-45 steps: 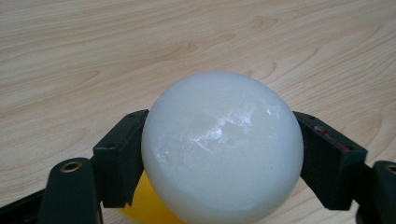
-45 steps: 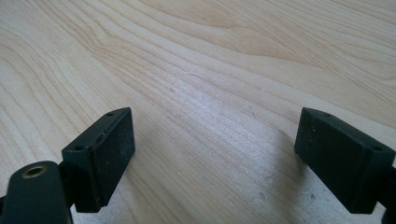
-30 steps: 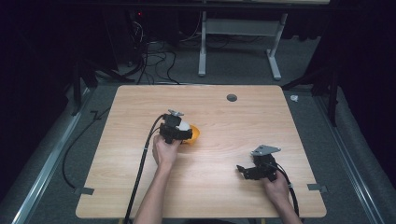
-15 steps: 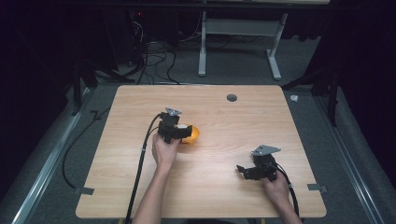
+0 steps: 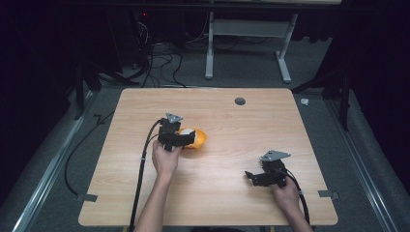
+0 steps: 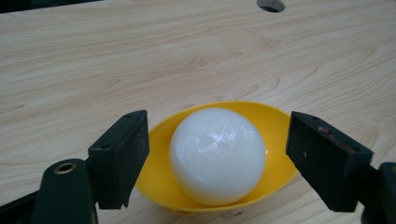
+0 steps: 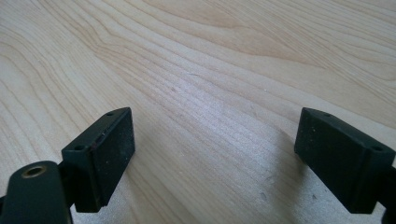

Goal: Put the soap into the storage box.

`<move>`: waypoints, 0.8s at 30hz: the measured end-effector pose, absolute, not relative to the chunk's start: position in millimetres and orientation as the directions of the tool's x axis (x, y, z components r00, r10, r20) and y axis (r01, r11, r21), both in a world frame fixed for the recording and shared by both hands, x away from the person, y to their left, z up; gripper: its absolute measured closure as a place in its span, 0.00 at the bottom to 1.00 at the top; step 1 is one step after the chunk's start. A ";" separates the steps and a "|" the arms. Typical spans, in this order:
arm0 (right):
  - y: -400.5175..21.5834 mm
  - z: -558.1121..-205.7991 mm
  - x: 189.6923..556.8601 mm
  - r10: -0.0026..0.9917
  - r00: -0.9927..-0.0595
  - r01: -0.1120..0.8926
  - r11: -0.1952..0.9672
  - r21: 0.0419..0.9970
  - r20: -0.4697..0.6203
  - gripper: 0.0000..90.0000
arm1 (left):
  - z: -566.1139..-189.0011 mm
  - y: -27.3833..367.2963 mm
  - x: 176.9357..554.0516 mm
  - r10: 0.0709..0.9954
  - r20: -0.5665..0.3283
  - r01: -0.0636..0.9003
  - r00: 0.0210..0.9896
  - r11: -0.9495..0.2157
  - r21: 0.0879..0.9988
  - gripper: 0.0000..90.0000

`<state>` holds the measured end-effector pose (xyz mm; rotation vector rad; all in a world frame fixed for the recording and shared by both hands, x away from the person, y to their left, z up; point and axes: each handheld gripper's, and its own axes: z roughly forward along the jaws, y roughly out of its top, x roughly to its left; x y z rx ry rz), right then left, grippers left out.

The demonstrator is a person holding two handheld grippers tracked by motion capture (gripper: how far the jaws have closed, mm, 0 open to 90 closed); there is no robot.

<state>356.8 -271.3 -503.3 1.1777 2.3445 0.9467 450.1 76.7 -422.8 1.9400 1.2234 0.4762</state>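
Ball: a white ball (image 6: 217,155) is seen resting in the bowl, low in its hollow, touched by neither jaw.
Bowl: a yellow bowl (image 6: 275,126) is set on the table (image 5: 227,121), near its middle, on the person's left of centre.
Left gripper: the left gripper (image 6: 217,154) is held at the near side of the bowl, jaws wide apart, one on each side of the bowl and ball; nothing is clamped.
Change: compared with a second ago, the left gripper (image 5: 189,139) is found slightly shifted at the bowl, and more of the bowl's orange-yellow rim (image 5: 200,138) is shown past it; the bowl itself is judged not to have been moved across the table.
Meaning: the ball is judged to be lying free in the bowl, so either a release has just been made or a grasp is being lined up; which of the two cannot be told from the jaws alone.
Right gripper: the right gripper (image 5: 252,176) is kept well apart from the bowl, towards the table's near right corner, unchanged over the last second; its jaws are spread over bare wood and nothing is held.
Hole: a round hole (image 5: 240,101) is seen in the table beyond the bowl, towards the far edge.
Risk: if the jaws are closed at this height, the bowl's rim may be caught rather than the ball.
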 end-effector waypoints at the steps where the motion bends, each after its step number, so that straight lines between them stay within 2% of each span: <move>1: -271.3 -503.4 356.8 0.805 -0.593 0.570 0.430 0.700 -0.012 0.14 | -421.7 78.3 448.6 0.881 -0.085 0.585 0.466 -0.235 0.777 0.25; 24: -271.3 -503.0 356.6 0.806 -0.592 0.574 0.433 0.695 -0.012 0.14 | -412.7 100.2 426.6 0.870 -0.088 0.558 0.486 -0.231 0.797 0.25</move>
